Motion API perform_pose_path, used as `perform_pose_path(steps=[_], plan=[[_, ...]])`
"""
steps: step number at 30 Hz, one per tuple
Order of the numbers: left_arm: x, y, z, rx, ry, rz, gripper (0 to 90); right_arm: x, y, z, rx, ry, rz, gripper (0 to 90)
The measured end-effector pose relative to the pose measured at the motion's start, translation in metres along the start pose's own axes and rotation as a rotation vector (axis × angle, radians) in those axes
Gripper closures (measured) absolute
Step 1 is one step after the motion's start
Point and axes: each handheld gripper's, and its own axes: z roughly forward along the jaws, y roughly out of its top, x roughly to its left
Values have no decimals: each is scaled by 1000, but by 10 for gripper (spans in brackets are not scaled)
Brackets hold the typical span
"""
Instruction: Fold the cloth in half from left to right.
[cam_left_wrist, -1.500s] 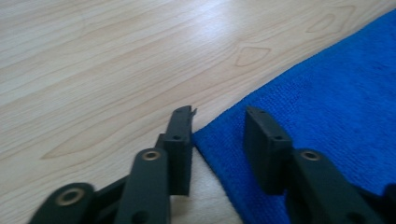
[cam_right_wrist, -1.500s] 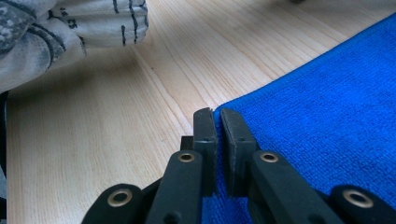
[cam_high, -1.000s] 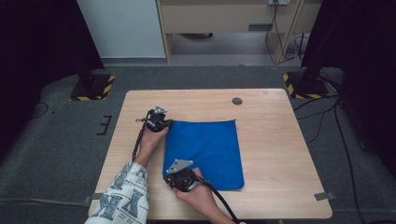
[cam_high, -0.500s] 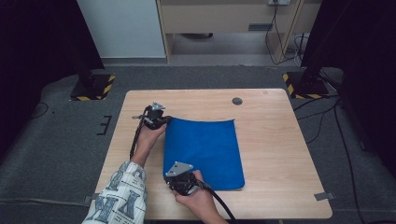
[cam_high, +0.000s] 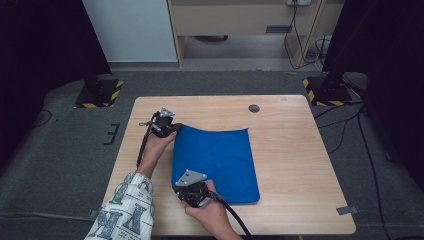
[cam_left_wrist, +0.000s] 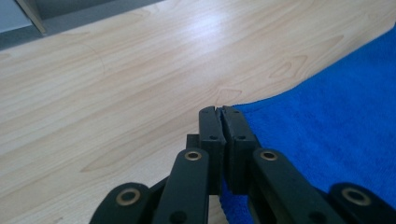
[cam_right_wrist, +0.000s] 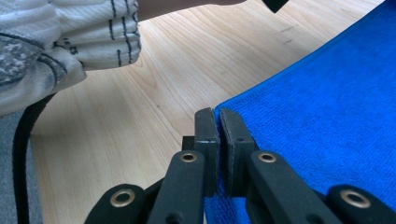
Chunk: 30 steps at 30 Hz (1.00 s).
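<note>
I see the blue cloth (cam_high: 217, 162) spread over the middle of the desk (cam_high: 295, 165), a little toward my left side, its right and near parts lying flat on the wood. Its two left corners are each caught in a gripper. At the far left corner, my left gripper (cam_high: 172, 129) has its jaws pressed together on the cloth; in the left gripper view (cam_left_wrist: 219, 122) the blue edge runs straight into the closed pads (cam_left_wrist: 211, 130), with bare desk beyond. At the near left corner, my right gripper (cam_high: 190, 186) is clamped on the cloth in the same way, and the right gripper view (cam_right_wrist: 215, 122) shows the fabric pinched between the pads (cam_right_wrist: 205, 128) with only a thin seam between them. The cloth's left edge runs between the two grippers. My left forearm, in a patterned sleeve (cam_high: 122, 210), lies just left of that edge. A black cable (cam_high: 230, 215) trails from the right gripper toward me. Near the far edge of the desk sits a small dark round disc (cam_high: 254, 108), well apart from the cloth.
</note>
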Motion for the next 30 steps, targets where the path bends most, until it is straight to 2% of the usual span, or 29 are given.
perform_pose_path(steps=[6,13,20,24,27,30], plan=[[5,7,-6,2,7,8,872,4,10,-1,-18,-2,-6,870],[12,4,-10,19,10,6,871,12,17,-2,-42,-1,-9,870],[22,1,-21,24,20,11,870,18,24,7,-52,17,-4,870],[29,0,-29,19,25,-1,870,24,30,12,-65,42,5,870],[28,0,-29,20,21,-2,870,24,29,15,-59,46,-2,867],[23,0,-22,34,19,9,869,18,24,14,-56,45,20,868]])
